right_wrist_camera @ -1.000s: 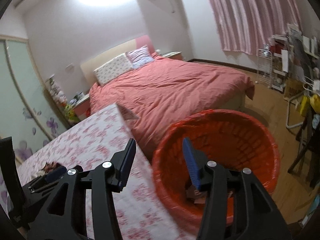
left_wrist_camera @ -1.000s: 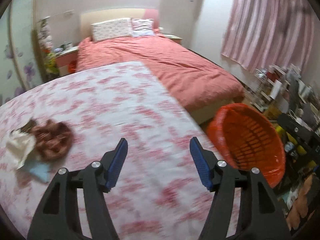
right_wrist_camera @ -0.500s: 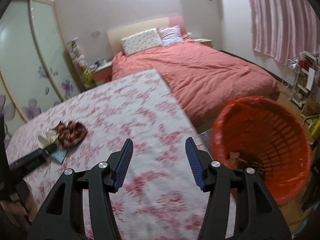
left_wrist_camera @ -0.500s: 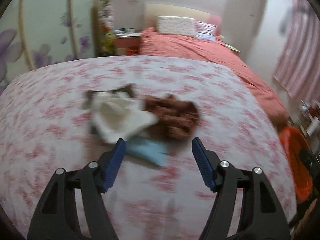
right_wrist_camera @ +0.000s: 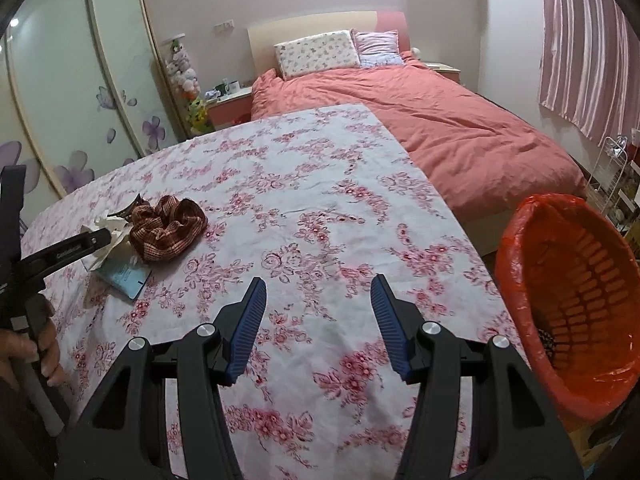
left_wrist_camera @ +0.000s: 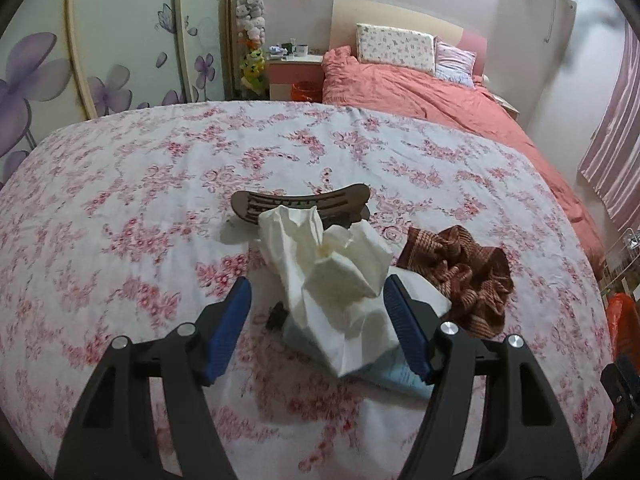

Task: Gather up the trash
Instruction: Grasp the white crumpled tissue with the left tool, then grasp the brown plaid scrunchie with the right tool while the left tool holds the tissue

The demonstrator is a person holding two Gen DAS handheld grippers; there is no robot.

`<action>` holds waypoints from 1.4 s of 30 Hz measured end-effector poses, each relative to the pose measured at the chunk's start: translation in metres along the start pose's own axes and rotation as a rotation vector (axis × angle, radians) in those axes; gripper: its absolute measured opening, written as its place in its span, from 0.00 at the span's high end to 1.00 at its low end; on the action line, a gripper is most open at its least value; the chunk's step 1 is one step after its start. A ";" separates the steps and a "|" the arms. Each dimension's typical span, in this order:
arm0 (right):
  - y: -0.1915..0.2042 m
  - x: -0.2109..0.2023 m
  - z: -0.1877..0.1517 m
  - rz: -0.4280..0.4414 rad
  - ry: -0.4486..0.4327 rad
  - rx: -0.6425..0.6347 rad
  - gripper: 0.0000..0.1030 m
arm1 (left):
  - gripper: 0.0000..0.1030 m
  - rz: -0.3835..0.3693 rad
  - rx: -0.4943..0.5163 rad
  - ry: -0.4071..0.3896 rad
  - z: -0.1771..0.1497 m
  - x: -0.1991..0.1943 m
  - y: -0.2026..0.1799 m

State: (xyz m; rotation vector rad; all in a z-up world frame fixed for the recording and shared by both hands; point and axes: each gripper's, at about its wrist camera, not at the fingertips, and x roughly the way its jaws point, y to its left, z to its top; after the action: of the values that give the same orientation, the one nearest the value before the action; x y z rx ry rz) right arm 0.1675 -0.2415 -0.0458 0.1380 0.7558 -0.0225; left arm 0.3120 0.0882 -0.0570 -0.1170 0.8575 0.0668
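Note:
A crumpled white tissue (left_wrist_camera: pixel 332 276) lies on the floral tablecloth (left_wrist_camera: pixel 120 200), on top of a pale blue packet (left_wrist_camera: pixel 400 376). My left gripper (left_wrist_camera: pixel 316 320) is open, its blue pads on either side of the tissue's near end. A brown hair clip (left_wrist_camera: pixel 296 204) lies behind the tissue and a brown checked scrunchie (left_wrist_camera: pixel 460 272) to its right. My right gripper (right_wrist_camera: pixel 318 324) is open and empty over the table, left of the orange trash basket (right_wrist_camera: pixel 568 304). The right wrist view also shows the scrunchie (right_wrist_camera: pixel 168 228), the packet (right_wrist_camera: pixel 124 278) and the tissue (right_wrist_camera: pixel 110 226).
A bed with a red cover (right_wrist_camera: pixel 460 128) stands beyond the table. A nightstand (left_wrist_camera: pixel 294 70) and wardrobe doors with flower prints (left_wrist_camera: pixel 100 40) are at the back left. Pink curtains (right_wrist_camera: pixel 588 40) and a wire rack (right_wrist_camera: pixel 612 164) are on the right.
My left gripper has swung left from the basket side to the trash pile and closed in on the tissue. My right gripper has moved from over the basket to over the table.

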 end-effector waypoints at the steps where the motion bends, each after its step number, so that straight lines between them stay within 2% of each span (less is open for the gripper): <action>1: 0.001 0.002 0.000 0.001 0.004 -0.001 0.47 | 0.40 0.002 0.002 0.008 0.001 0.004 0.000; 4: 0.003 0.006 -0.001 0.002 0.013 -0.004 0.47 | 0.55 -0.006 -0.001 0.026 0.001 0.012 0.000; 6: 0.004 0.009 -0.001 0.004 0.019 -0.005 0.47 | 0.65 -0.004 0.003 0.018 0.002 0.013 0.000; 8: 0.006 0.012 -0.001 0.007 0.024 -0.005 0.47 | 0.72 -0.018 0.005 0.003 0.002 0.012 0.002; 9: 0.008 0.013 0.000 0.011 0.026 -0.007 0.47 | 0.79 -0.024 0.005 -0.004 0.002 0.010 0.003; 17: 0.028 0.024 0.006 0.046 0.037 -0.034 0.47 | 0.80 -0.049 -0.016 -0.078 0.000 -0.019 0.024; 23: 0.057 0.031 0.012 0.087 0.038 -0.082 0.47 | 0.80 -0.034 -0.049 -0.134 0.003 -0.043 0.051; 32: 0.096 0.048 0.017 0.151 0.056 -0.134 0.47 | 0.80 0.006 -0.115 -0.141 0.000 -0.048 0.096; 42: 0.119 0.066 0.030 0.210 0.080 -0.108 0.48 | 0.80 -0.005 -0.131 -0.130 -0.011 -0.047 0.111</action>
State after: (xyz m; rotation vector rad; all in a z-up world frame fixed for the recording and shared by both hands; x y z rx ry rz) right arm 0.2445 -0.1257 -0.0552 0.1152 0.8168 0.2243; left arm 0.2609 0.1962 -0.0368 -0.2351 0.7232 0.1247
